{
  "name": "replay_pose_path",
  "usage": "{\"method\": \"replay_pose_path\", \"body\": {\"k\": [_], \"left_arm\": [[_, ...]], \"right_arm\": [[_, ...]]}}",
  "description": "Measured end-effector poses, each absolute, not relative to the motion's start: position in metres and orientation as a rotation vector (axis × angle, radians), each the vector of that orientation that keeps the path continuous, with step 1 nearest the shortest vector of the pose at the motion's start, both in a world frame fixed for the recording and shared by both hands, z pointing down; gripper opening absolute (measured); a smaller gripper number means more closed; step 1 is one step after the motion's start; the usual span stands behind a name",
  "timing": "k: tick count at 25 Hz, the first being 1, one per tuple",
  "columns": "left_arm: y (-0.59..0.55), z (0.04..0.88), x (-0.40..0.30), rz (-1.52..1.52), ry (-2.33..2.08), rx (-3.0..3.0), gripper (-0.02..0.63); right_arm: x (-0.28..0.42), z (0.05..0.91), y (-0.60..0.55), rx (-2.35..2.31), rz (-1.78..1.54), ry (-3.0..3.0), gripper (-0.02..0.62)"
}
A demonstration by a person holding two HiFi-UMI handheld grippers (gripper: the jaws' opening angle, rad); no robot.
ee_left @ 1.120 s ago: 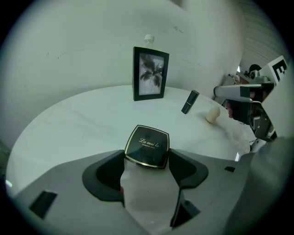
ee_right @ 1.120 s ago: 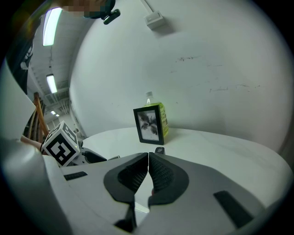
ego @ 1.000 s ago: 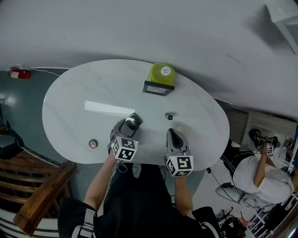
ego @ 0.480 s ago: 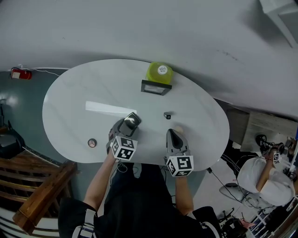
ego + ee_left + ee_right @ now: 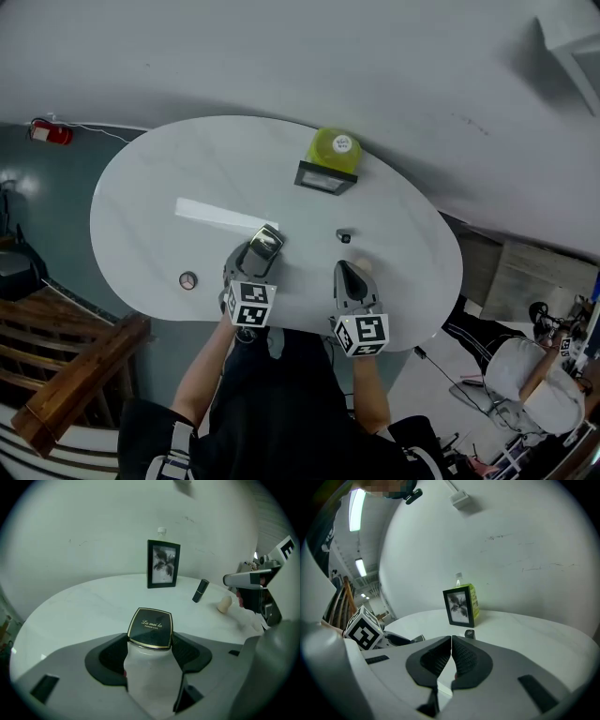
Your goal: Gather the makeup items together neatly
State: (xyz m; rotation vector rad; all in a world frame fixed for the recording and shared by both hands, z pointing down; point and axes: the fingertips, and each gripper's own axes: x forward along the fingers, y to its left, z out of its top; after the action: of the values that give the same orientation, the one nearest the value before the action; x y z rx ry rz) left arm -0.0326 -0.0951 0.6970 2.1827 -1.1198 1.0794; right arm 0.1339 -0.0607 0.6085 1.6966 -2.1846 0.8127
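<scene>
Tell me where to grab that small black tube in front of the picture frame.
Take the black tube at mid-length, jaws across its narrow width, coming down from above. It is slim, seems to lie on the table, and sits apart from the picture frame. The right hand-held gripper is nearest and empty, but shut: open it first.
</scene>
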Motion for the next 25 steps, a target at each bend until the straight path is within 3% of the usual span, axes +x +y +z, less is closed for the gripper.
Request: {"method": "replay_pose_path", "body": {"k": [25], "left_arm": [[-0.021,0.684,-0.180,0.940,-1.531,1.810,0.307]], "right_arm": [[-0.021,0.597,-0.074,1.183,0.688,-2.440,0.029]]}}
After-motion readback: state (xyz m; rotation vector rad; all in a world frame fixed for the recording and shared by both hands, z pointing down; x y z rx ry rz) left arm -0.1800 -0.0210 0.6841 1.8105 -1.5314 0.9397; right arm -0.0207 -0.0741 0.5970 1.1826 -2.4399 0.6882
